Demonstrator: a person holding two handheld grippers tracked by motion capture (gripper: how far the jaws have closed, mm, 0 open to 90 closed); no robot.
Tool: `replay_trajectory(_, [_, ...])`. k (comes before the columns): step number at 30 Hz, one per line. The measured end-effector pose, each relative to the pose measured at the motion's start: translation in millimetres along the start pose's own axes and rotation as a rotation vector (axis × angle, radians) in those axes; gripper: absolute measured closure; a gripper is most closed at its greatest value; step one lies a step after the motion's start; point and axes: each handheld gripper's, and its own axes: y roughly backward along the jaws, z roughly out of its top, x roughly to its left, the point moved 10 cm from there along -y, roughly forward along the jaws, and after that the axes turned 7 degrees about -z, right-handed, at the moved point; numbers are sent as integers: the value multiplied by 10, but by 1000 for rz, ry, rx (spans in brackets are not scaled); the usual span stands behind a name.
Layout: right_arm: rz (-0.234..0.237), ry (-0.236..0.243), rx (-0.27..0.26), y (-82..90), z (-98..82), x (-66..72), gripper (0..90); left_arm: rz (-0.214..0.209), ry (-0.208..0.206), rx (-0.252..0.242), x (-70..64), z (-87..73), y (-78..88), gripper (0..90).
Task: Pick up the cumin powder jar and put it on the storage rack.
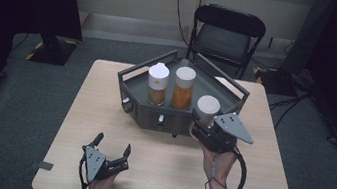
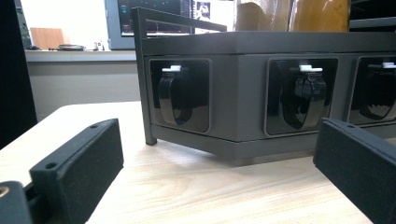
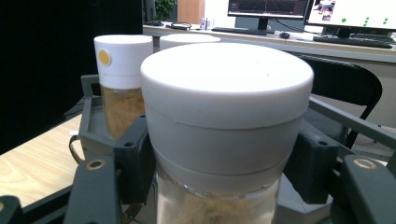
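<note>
Pale wood tabletop [image 1: 102, 115] spreads under our two hand-held grippers, with grey carpet around it and a black folding chair [image 1: 226, 32] against the far wall. Nearest to us, the left gripper [image 1: 112, 146] rests low on the table with its jaws spread and nothing between them; its own view looks between its two black pads [image 2: 79, 158] at the front wall of a dark grey tray [image 2: 243, 93] a little way off. Further in, the right gripper [image 1: 201, 122] pinches a white-capped jar [image 1: 208, 109] of tan powder, its pads [image 3: 135, 154] pressed on either side just below the cap [image 3: 229, 93]. That jar sits at the tray's front right corner [image 1: 235, 104], and we cannot tell whether its base rests on the tray floor. Behind it, inside the tray, stand two more jars: one with a spout-shaped white cap [image 1: 157, 84] and one with a flat cap [image 1: 183, 87] over orange contents. We judge the step in hand is moving the gripped jar over the tray's rim. To do it well, we should keep it upright, hold the squeeze steady, travel straight up or down past the rail, and stay clear of its neighbours.
</note>
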Motion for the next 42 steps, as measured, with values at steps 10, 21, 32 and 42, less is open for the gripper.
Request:
replay_trajectory(10, [-5,16,-1,-63,120,-44,348,0,0,0,0,0,0,12])
replay_trajectory(21, [-12,0,5,-197,187,-92,348,0,0,0,0,0,0,12])
replay_trajectory(32, [-25,-15,9,-335,278,-143,348,0,0,0,0,0,0,12])
replay_trajectory(42, [-36,-10,27,-477,332,-163,348,0,0,0,0,0,0,12])
